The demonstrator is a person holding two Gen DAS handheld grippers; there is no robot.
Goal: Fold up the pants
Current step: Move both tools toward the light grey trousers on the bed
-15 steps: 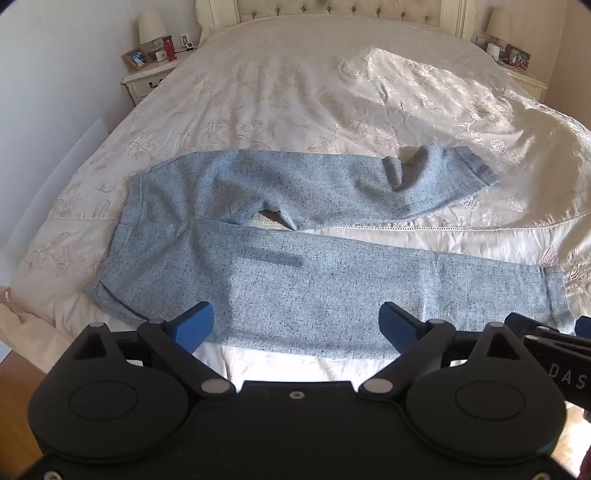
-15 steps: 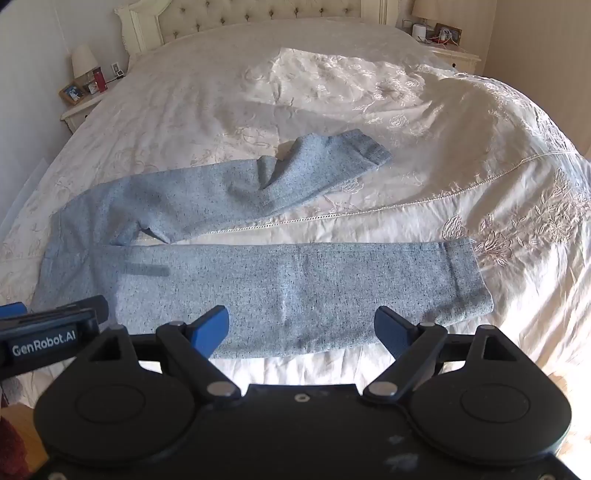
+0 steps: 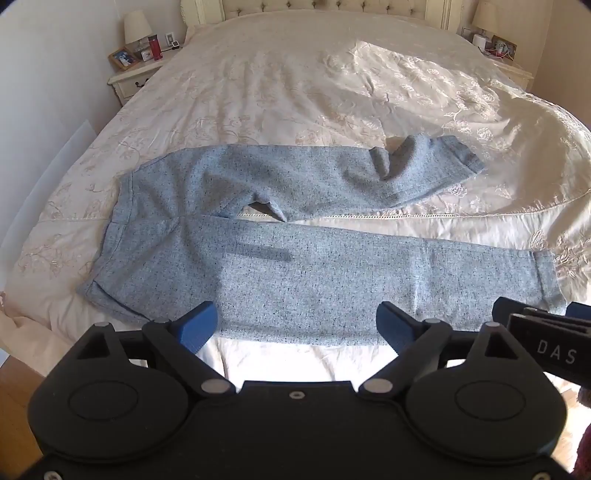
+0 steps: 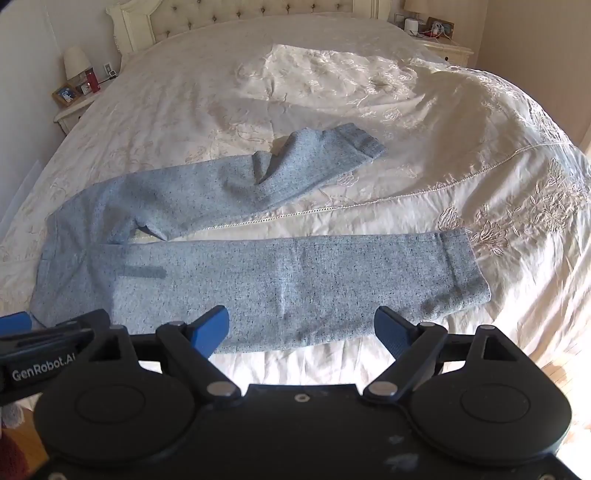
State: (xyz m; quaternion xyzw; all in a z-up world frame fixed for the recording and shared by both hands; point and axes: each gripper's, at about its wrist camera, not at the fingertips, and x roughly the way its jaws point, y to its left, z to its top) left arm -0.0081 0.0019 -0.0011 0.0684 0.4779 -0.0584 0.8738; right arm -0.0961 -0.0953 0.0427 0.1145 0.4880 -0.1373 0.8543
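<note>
Light blue speckled pants [image 3: 295, 273] [image 4: 277, 280] lie spread on the cream bedspread [image 3: 295, 92], waistband to the left, legs running right. The far leg bends upward with a raised crease near its cuff; the near leg lies flat along the bed's front edge. My left gripper [image 3: 299, 326] hangs open above the near leg's front edge, nothing between its blue fingertips [image 3: 197, 325]. My right gripper [image 4: 301, 328] is open too, over the same leg further right, holding nothing. Each gripper's body shows at the other view's side.
A tufted headboard [image 3: 325, 5] stands at the far end. A nightstand [image 3: 135, 75] with lamp, photo frame and red bottle is at the far left; another nightstand [image 4: 443, 46] at the far right. Wooden floor [image 3: 14, 424] shows below the bed's near edge.
Both views have shifted slightly, with the pants sitting a little lower and closer in frame. The pants lie as before and both grippers remain open.
</note>
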